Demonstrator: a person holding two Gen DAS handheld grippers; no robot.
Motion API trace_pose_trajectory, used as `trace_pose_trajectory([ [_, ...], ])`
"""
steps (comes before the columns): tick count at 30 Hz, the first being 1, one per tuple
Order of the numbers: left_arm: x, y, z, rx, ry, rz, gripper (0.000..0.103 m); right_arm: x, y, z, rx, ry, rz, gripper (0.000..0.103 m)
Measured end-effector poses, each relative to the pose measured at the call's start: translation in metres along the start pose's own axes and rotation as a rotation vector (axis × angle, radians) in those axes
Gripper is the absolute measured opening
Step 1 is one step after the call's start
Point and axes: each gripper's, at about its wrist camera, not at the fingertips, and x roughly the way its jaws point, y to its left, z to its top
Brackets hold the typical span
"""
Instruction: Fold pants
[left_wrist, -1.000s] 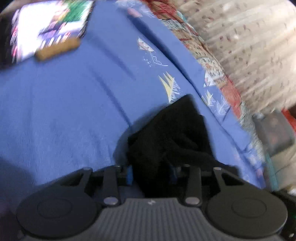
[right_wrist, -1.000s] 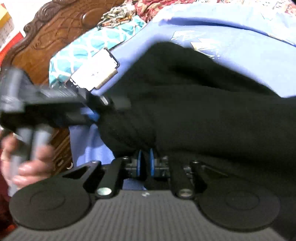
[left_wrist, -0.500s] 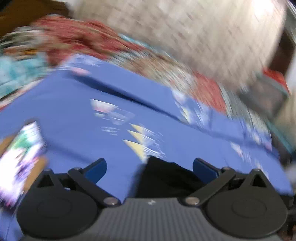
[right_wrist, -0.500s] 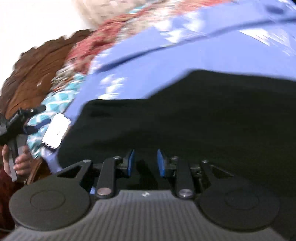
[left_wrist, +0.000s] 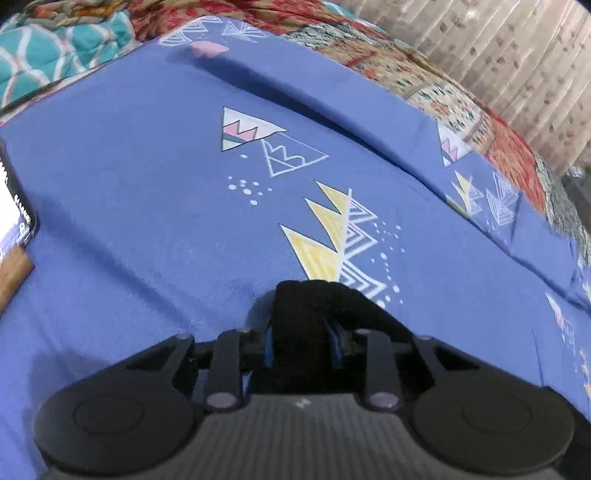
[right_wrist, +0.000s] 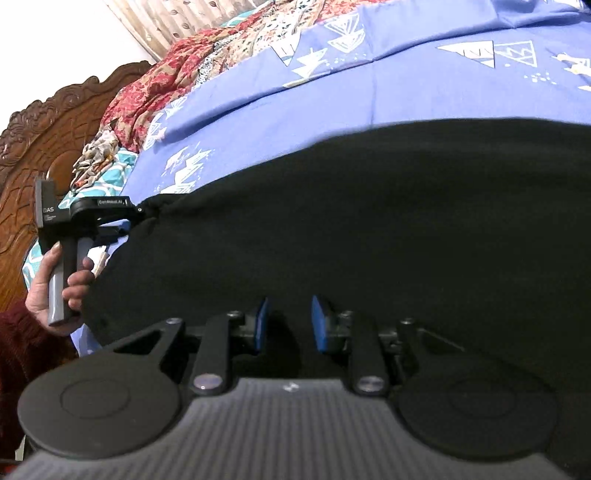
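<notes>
Black pants (right_wrist: 351, 229) lie spread on a bed covered by a blue sheet (left_wrist: 147, 166) printed with triangles. In the right wrist view the dark cloth fills most of the frame, its long axis running side to side across the picture, with one end drawn to a bunched corner at the left. There the left gripper (left_wrist: 301, 345), held by a person's hand (right_wrist: 55, 284), has just closed its jaws on that corner; the left wrist view shows a fold of black cloth pinched between its blue pads (left_wrist: 269, 347). The right gripper (right_wrist: 290, 325) sits low over the near edge of the pants with its jaws a little apart. Dark cloth lies between and beneath them, but the pads do not appear to press on it. The fabric looks soft, limp and light, likely to sag and crease instead of keeping any shape, so corners and hems seem the best places to grip, both ends lifted together. A phone (left_wrist: 14, 206) lies on the sheet at far left, well apart from the pants.
</notes>
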Motion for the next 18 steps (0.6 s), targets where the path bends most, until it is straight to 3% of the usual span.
trace_pose_trajectory([
  [2,-0.002,-0.018,-0.007,0.095,-0.022,0.065,0.035,-0.01,-0.011,-0.003,-0.011,0.0,-0.007,0.028],
  [3,-0.004,-0.026,-0.008,0.133,-0.012,0.084,0.046,-0.015,-0.016,-0.004,-0.015,0.001,-0.006,0.028],
  [4,-0.009,-0.031,-0.009,0.154,0.003,0.086,0.059,-0.017,-0.016,-0.004,-0.009,-0.001,-0.005,0.029],
  [6,-0.027,-0.036,-0.005,0.165,-0.012,0.072,0.065,-0.025,-0.017,-0.004,0.009,-0.018,0.012,0.032],
  [9,-0.075,-0.039,-0.008,0.2,-0.111,0.061,0.08,-0.043,-0.016,-0.005,-0.016,-0.071,0.033,0.032],
  [11,-0.107,-0.038,-0.013,0.177,-0.178,0.059,0.079,-0.05,-0.014,-0.005,-0.029,-0.101,0.04,0.032],
  [14,-0.136,-0.056,-0.028,0.17,-0.214,-0.033,0.079,-0.055,-0.016,-0.005,-0.028,-0.126,0.052,0.032],
  [18,-0.124,-0.111,-0.068,0.297,-0.126,-0.147,0.079,-0.049,-0.029,-0.006,0.013,-0.117,0.025,0.032],
])
